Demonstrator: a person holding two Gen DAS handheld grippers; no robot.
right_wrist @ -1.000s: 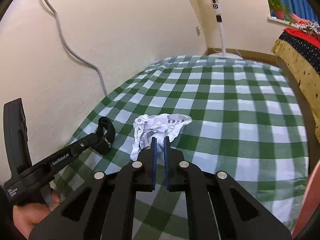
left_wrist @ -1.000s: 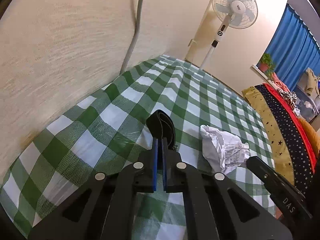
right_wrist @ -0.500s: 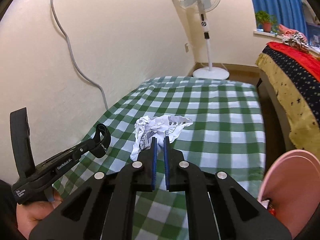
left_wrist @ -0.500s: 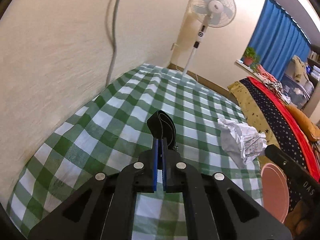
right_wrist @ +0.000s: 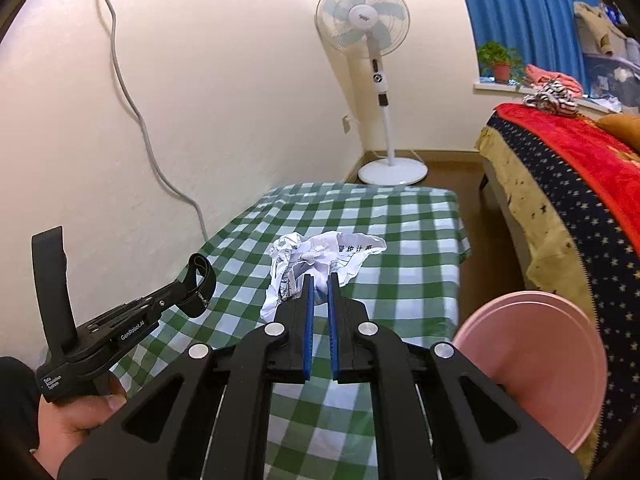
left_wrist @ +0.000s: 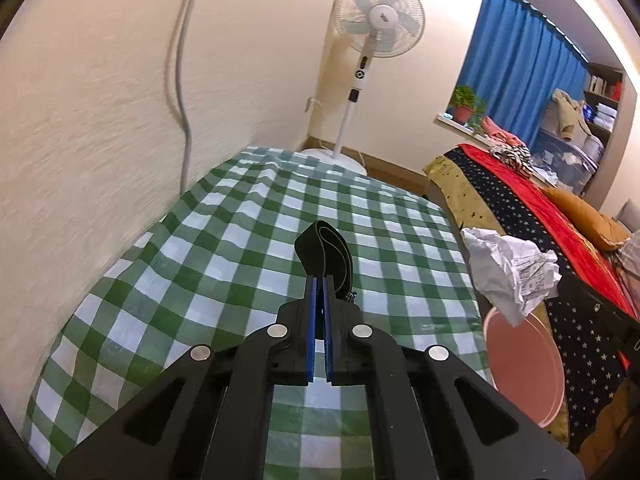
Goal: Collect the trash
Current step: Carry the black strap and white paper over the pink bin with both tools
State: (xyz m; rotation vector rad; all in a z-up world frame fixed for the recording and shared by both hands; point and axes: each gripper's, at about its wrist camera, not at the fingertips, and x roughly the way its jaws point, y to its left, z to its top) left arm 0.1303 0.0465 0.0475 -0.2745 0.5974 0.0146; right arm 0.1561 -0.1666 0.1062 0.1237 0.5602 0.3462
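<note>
My left gripper [left_wrist: 319, 280] is shut on a black strap loop [left_wrist: 326, 252] and holds it above the green checked tablecloth [left_wrist: 240, 248]. My right gripper [right_wrist: 320, 280] is shut on a crumpled white paper [right_wrist: 320, 258], lifted above the table. The paper also shows in the left wrist view [left_wrist: 508, 272], hanging over a pink bin [left_wrist: 524, 364] beside the table. The left gripper with the strap [right_wrist: 200, 284] shows in the right wrist view at lower left. The pink bin [right_wrist: 536, 364] is at lower right there.
A wall with a grey cable [right_wrist: 132, 104] runs along the table's left side. A standing fan [right_wrist: 366, 28] stands past the far end. A bed with a starred and red cover [right_wrist: 580, 184] is to the right of the bin.
Both grippers have risen and pulled back from the table with their loads. The paper has moved right, over the pink bin, which has come into view.
</note>
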